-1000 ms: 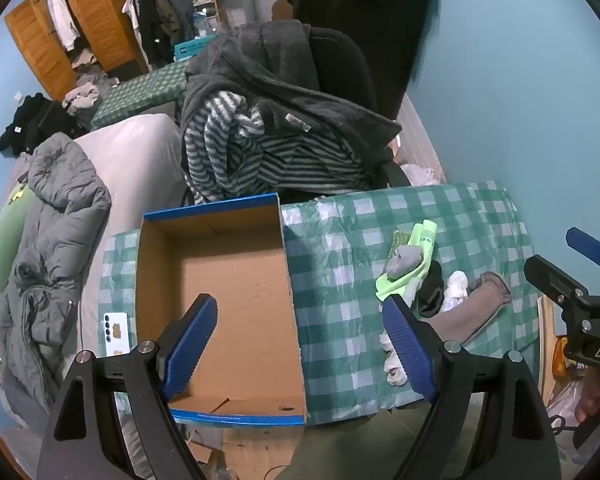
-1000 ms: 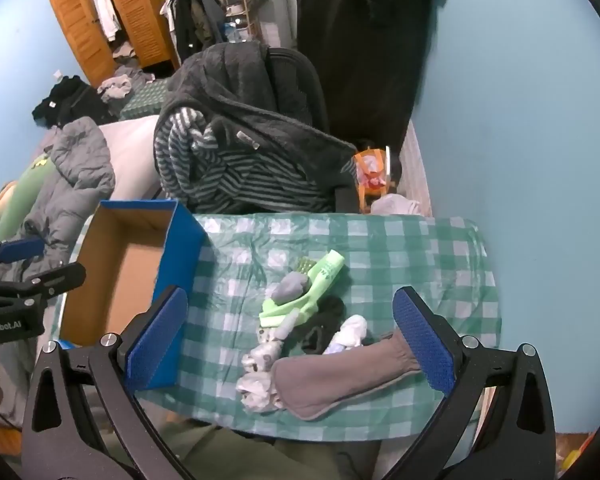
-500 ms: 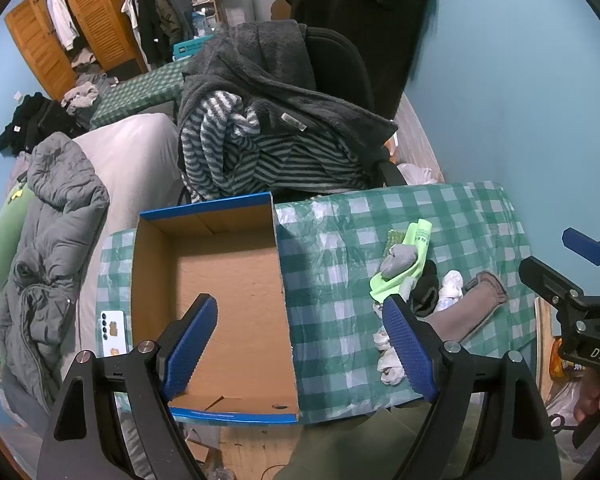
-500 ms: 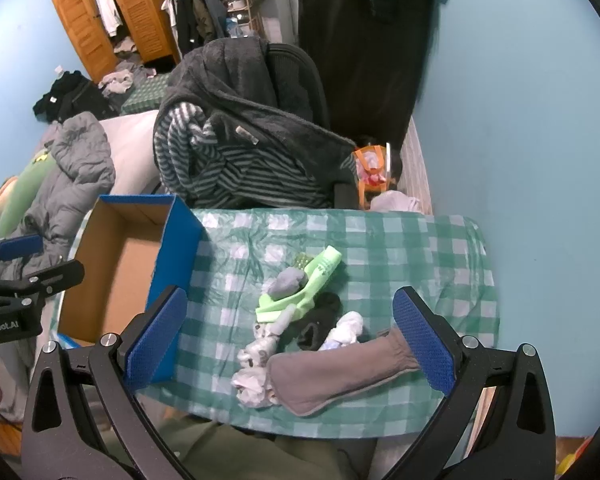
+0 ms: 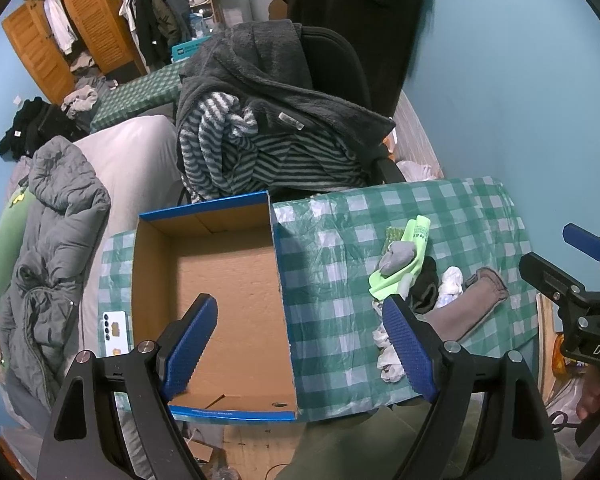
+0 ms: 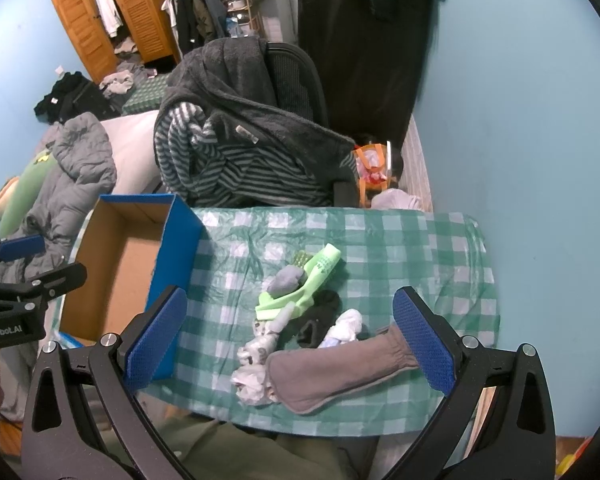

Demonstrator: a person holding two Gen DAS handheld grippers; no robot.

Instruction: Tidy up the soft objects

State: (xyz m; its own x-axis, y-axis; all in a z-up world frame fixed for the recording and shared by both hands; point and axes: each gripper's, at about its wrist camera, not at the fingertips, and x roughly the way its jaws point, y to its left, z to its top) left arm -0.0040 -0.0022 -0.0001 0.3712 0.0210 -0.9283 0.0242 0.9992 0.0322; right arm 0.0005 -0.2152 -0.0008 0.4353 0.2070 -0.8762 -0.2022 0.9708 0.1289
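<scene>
Socks and other soft pieces lie heaped on the right half of the tabletop (image 6: 420, 236), which wears a green-and-white checked cover. A long grey-brown sock (image 6: 340, 372) stretches along the near edge, its toe touching a crumpled white sock (image 6: 252, 380); just beyond sit a black sock (image 6: 320, 320), a small white bundle (image 6: 346, 326), and a lime-green sock (image 6: 316, 276) with a grey rolled sock (image 6: 286, 280) resting on top. How many pieces lie under the heap cannot be made out, and a small green patterned item at the far end is mostly covered.

An open cardboard box (image 5: 216, 276) with blue outer walls stands on the left half, its floor bare, its near wall at the tabletop's near edge. A white phone (image 5: 114, 332) lies just left of it.

The left gripper (image 5: 296, 344) hangs above the box's near right corner, jaws spread wide and holding nothing; its right finger hides part of the heap. The right gripper (image 6: 288, 344) hovers over the heap, likewise wide and empty.

Open checked cloth separates box and heap. A chair (image 6: 296, 76) piled with a dark fleece and striped garments crowds the far edge; a blue wall rises behind and to the right of the tabletop.
</scene>
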